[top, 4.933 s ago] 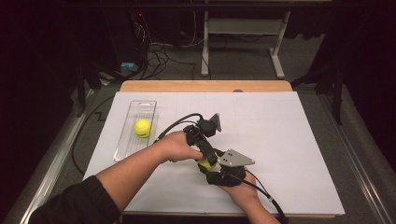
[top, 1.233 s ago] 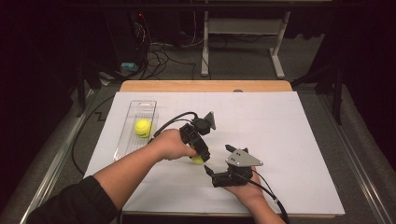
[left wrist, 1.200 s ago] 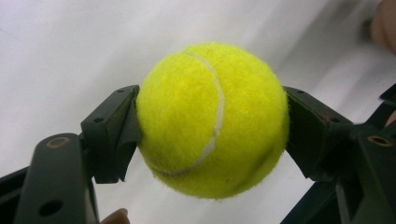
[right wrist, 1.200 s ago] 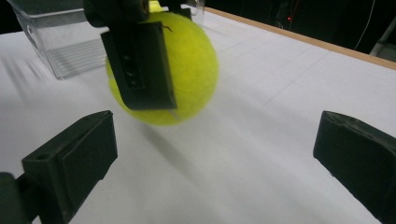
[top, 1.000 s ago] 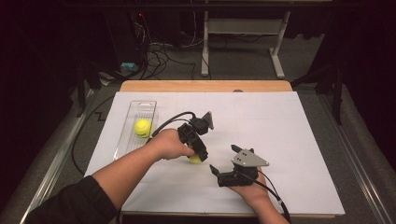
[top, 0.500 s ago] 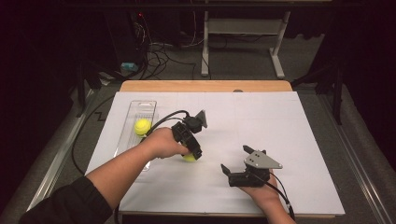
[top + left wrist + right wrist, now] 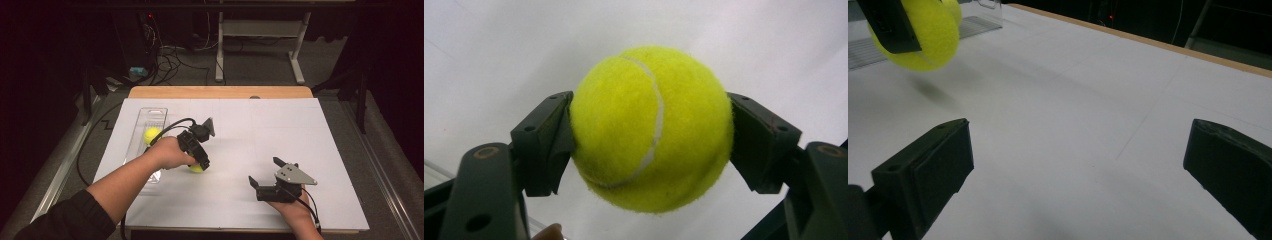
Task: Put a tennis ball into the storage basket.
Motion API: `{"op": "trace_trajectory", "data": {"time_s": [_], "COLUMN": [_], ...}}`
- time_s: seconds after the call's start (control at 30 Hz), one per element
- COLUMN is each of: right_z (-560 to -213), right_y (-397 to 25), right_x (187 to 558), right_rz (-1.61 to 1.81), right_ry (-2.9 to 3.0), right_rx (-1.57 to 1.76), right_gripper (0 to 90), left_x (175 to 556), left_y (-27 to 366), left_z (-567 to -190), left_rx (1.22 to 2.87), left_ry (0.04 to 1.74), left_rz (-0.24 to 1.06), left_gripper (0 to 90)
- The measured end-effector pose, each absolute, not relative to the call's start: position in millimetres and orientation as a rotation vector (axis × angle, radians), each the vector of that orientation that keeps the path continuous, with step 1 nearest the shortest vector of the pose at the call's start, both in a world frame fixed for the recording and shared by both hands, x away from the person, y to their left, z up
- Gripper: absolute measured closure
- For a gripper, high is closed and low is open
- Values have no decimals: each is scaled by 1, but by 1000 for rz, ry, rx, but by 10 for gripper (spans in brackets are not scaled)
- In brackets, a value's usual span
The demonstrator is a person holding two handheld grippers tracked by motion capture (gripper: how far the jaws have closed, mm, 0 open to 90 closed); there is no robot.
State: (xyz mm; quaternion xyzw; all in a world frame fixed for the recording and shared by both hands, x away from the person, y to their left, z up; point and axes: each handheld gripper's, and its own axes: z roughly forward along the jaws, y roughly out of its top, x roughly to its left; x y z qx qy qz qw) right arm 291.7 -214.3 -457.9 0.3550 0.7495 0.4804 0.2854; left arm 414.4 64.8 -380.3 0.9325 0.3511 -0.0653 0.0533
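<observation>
A yellow tennis ball (image 7: 650,127) is clamped between the two black jaws of my left gripper (image 7: 651,135), held just above the white table sheet. From above, that ball (image 7: 197,168) shows under my left gripper (image 7: 199,162), a little right of the clear tray (image 7: 136,145). A second tennis ball (image 7: 151,135) lies inside the tray. My right gripper (image 7: 266,173) hovers open at the front right with nothing between its jaws. In the right gripper view my gripper (image 7: 1080,167) faces the held ball (image 7: 923,35) at upper left.
The white sheet (image 7: 260,135) covers a wooden table whose far edge (image 7: 220,92) shows bare. Cables trail from both grippers. Beyond the table stand a desk frame (image 7: 260,55) and floor cables.
My left gripper has carried the ball leftward toward the tray. My right gripper has let go of the ball, opened, and drawn back to the right front.
</observation>
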Motion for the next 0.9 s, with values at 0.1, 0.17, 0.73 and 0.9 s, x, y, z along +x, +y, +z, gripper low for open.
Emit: {"op": "trace_trajectory", "data": {"time_s": [0.1,0.17,0.73,0.9], "right_z": [-458,-458,-460,-459], "right_y": [-220,-224,-237,-239], "right_x": [290,288,287,287], "right_rz": [1282,1273,1282,1282], "right_ry": [1991,1988,1962,1958], "right_rx": [964,971,1011,1016], "right_gripper": [0,0,0,0], "left_x": [415,415,416,417], "left_y": [68,70,83,87], "left_z": [-380,-379,-374,-370], "left_rx": [2831,2828,2818,2819], "left_ry": [1076,1081,1110,1117], "left_rz": [-198,-196,-203,-208], "left_gripper": [267,267,267,267]}}
